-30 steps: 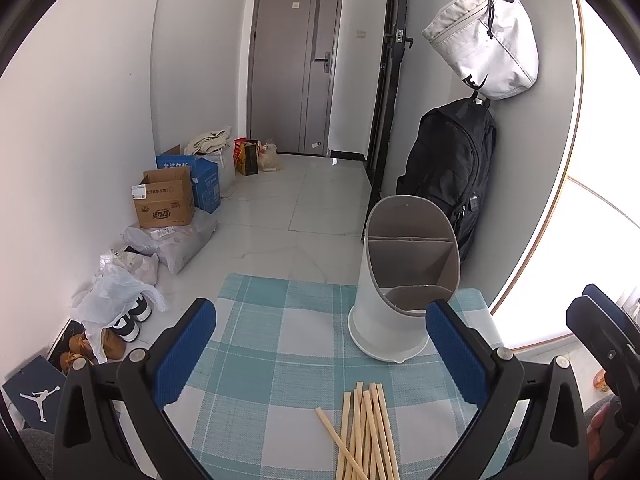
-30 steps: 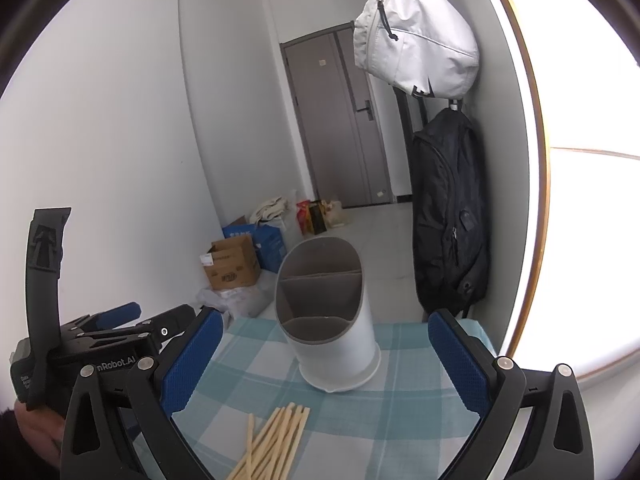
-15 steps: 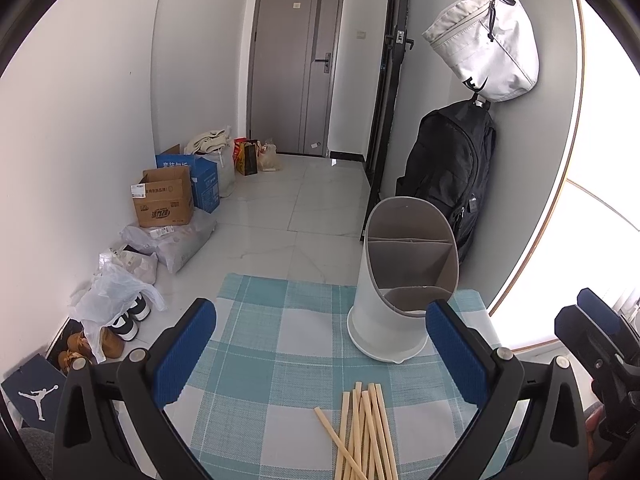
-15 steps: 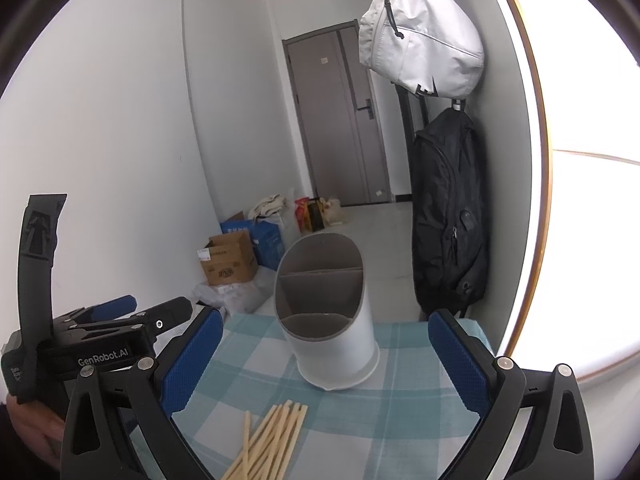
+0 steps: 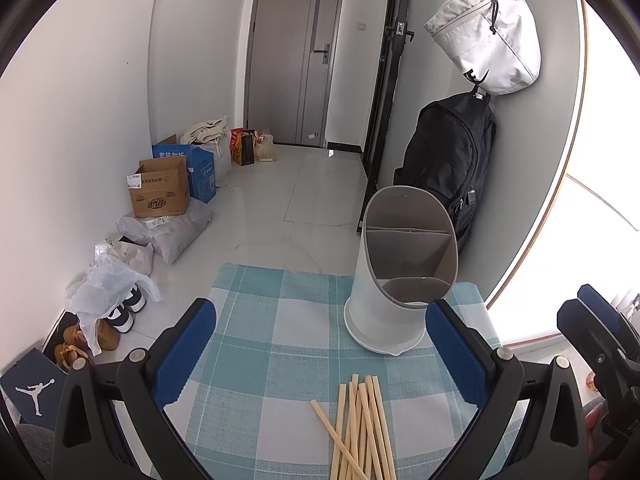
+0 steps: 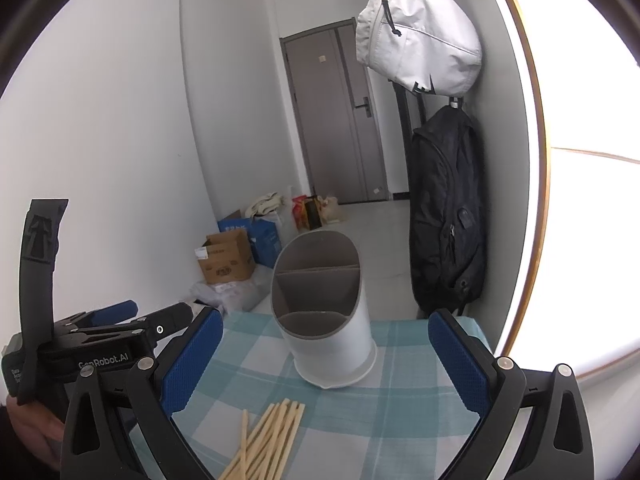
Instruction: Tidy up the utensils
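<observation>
Left hand-held gripper [image 5: 320,360]: blue pads spread wide apart, nothing between them; hovers low in the frame above the counter, chopsticks lying in the gap below it.
Right hand-held gripper [image 6: 326,364]: pads likewise wide apart and empty; seen also at the far right edge of the left wrist view.
Chopsticks [image 5: 362,430]: a loose bundle of pale wooden sticks flat on the checked cloth, lower centre of the frame; one stick lies askew across the others. None is gripped.
Utensil holder [image 5: 402,276]: white, upright, slanted grey-lined mouth, right of centre and beyond the chopsticks, apart from them.
Holder contents: a divider splits it into compartments; every part that shows holds nothing. The bottom of the rear compartments is hidden.
Counter [image 5: 256,340]: covered by a teal-and-white checked cloth; carries the holder and chopsticks only, as far as can be seen.
Progress: by my reckoning, barely begun. No stick is in the holder.
Remaining: pick up the sticks, likely in several grips, and stand them in a compartment.
</observation>
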Available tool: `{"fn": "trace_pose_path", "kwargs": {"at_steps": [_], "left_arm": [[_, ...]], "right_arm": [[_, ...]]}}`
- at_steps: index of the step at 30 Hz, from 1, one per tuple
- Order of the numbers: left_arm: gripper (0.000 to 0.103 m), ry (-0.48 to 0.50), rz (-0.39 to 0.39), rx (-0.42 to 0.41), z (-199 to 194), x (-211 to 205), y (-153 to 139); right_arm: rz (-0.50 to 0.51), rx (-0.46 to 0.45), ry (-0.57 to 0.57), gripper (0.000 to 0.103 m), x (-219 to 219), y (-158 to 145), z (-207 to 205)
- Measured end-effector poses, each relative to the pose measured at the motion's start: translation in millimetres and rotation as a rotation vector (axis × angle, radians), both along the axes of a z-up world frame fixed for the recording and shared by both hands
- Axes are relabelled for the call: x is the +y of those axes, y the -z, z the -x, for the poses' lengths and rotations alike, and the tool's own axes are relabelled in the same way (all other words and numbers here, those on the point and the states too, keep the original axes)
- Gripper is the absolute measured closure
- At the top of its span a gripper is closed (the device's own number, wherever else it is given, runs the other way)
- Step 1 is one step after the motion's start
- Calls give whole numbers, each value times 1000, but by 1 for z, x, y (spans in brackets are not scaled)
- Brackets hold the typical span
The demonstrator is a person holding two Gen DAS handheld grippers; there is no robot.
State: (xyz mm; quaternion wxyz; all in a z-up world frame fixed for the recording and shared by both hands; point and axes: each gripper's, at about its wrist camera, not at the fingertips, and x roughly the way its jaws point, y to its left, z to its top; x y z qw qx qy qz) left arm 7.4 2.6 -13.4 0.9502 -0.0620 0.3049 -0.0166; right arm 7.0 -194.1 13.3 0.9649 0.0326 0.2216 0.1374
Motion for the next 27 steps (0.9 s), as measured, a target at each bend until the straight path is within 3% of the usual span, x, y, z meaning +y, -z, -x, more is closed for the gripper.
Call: {"fn": "trace_pose_path", "kwargs": {"at_steps": [19,24,27], "left_arm": [[1,14,4,38,-4,1,6],[1,40,57,152,-14,8,22],[3,39,91,275,-22,17,43]], "right_arm": [[3,16,1,0,1,2,-2],[6,63,20,0,0,8,-10],[-8,126,7,0,-2,13,-18]]}}
